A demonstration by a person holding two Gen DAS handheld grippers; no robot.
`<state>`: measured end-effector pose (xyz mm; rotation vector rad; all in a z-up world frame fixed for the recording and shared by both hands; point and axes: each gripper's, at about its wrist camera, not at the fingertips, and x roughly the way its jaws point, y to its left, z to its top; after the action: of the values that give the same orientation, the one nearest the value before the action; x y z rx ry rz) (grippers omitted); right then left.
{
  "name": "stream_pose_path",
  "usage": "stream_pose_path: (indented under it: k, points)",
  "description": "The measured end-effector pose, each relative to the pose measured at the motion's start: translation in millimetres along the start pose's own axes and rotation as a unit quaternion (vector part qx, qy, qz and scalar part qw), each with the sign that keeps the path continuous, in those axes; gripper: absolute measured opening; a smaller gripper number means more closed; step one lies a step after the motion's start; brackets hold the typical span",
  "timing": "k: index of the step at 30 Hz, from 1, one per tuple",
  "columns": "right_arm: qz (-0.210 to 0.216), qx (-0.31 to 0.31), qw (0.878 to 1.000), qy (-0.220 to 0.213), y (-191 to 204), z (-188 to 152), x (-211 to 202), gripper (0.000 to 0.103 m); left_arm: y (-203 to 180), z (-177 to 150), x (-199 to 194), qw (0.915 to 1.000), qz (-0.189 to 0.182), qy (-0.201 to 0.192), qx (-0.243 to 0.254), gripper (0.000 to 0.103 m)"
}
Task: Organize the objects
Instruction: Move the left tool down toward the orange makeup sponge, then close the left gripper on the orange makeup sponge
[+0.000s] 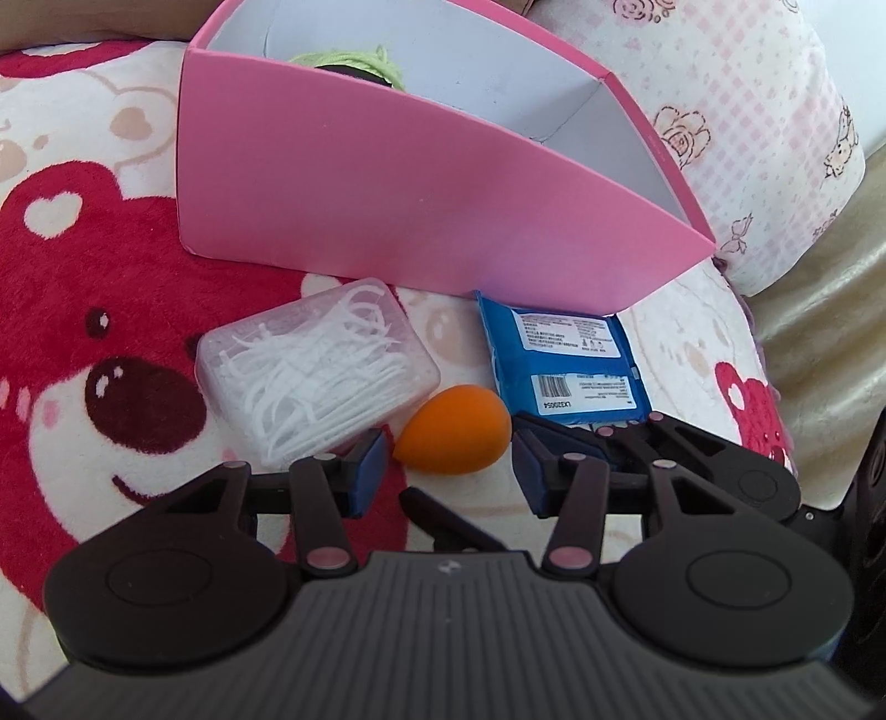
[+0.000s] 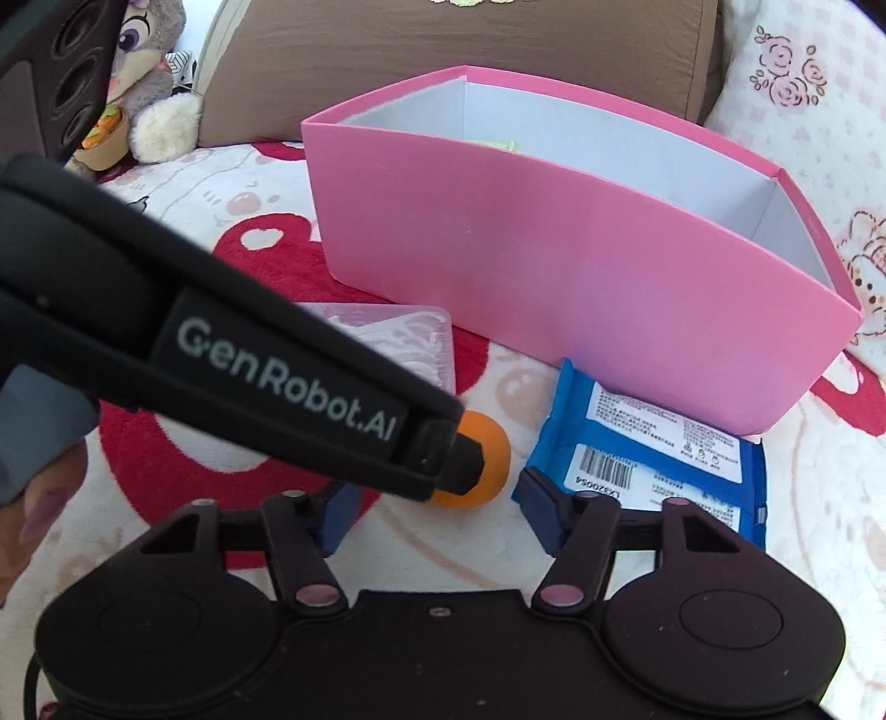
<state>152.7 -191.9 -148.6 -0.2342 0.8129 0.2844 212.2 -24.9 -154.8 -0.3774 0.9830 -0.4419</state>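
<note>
An orange egg-shaped sponge (image 1: 453,428) lies on the bear blanket, right between the open fingers of my left gripper (image 1: 449,471). A clear box of white floss picks (image 1: 317,372) lies to its left and a blue wipes packet (image 1: 570,361) to its right. A pink box (image 1: 410,205) stands behind them, something green inside. In the right wrist view my right gripper (image 2: 437,518) is open and empty, just short of the sponge (image 2: 487,462). The left gripper's body (image 2: 277,382) crosses that view and half hides the sponge and floss box (image 2: 412,335). The packet (image 2: 653,448) lies at right, before the pink box (image 2: 554,266).
The red and cream bear blanket (image 1: 83,266) covers the surface. A pink floral pillow (image 1: 775,111) lies right of the box. A brown cushion (image 2: 443,50) and a grey plush toy (image 2: 144,72) sit behind. A hand (image 2: 39,498) shows at left.
</note>
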Motion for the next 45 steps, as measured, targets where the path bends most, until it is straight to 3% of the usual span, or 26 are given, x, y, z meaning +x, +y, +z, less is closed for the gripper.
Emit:
stream_pose_path:
  k: [4,12,36,39,45]
  points:
    - [0.002,0.003,1.000,0.004,-2.2,-0.1,2.6,0.051,1.9,-0.8,3.0,1.0000,-0.003,0.003,-0.003,0.041]
    - [0.004,0.002,1.000,0.006,-0.5,1.3,2.8,0.049,2.5,-1.0,2.9,1.0000,-0.003,-0.002,-0.001,0.038]
    - [0.005,0.015,1.000,0.003,8.8,7.0,-8.0,0.061,-6.0,-0.6,-9.9,0.9999,-0.015,-0.002,0.003,0.038]
    - [0.006,0.015,1.000,0.007,11.9,7.3,-7.7,0.062,-2.3,0.6,-11.1,0.9996,-0.023,0.005,-0.015,0.038]
    - [0.006,0.015,1.000,0.002,16.0,9.9,-9.6,0.064,-8.5,-0.3,-14.7,0.9998,-0.017,0.000,0.006,0.038]
